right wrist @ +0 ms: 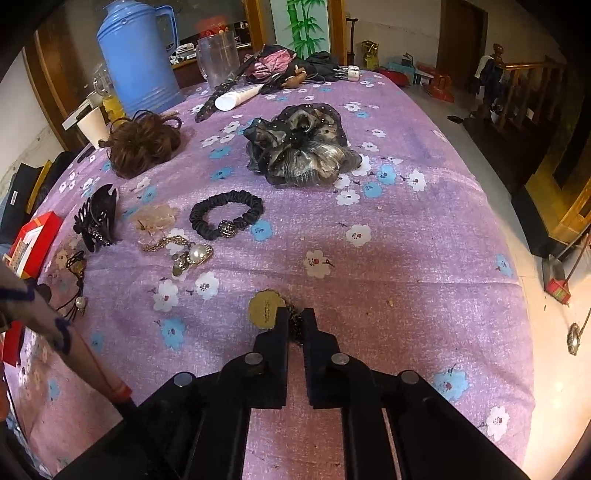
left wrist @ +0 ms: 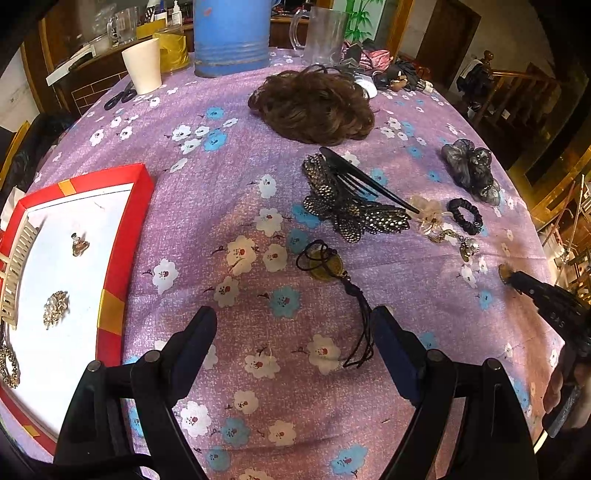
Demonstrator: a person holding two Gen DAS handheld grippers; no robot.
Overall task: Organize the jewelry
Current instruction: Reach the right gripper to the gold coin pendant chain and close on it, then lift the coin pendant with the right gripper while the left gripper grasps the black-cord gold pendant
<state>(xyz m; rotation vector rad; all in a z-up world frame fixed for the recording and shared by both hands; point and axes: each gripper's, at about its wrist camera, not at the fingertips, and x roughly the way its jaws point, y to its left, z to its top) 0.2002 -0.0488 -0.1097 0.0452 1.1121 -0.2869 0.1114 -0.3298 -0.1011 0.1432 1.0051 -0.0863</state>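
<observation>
My right gripper [right wrist: 295, 314] is shut on a small ornament with a round gold disc [right wrist: 265, 308] and a dark lacy part, low on the purple floral cloth; the left wrist view shows this gripper [left wrist: 514, 277] at the far right. My left gripper [left wrist: 293, 317] hangs open over the cloth with nothing between its fingers. Just ahead of it lies a round pendant on a black cord with a tassel [left wrist: 321, 263]. A red-rimmed white tray [left wrist: 122, 236] at the left holds a sparkly brooch [left wrist: 55, 307], a small charm [left wrist: 80, 244] and a cream comb [left wrist: 16, 269].
A beaded butterfly clip [left wrist: 351, 206], black scrunchie [right wrist: 225, 214], pearl chain piece [right wrist: 184, 251], sheer grey hair bow [right wrist: 299, 147] and brown hairpiece [left wrist: 314, 107] lie on the cloth. A blue flask [right wrist: 136, 59], clear mug [left wrist: 325, 35] and paper cup [left wrist: 143, 66] stand at the back.
</observation>
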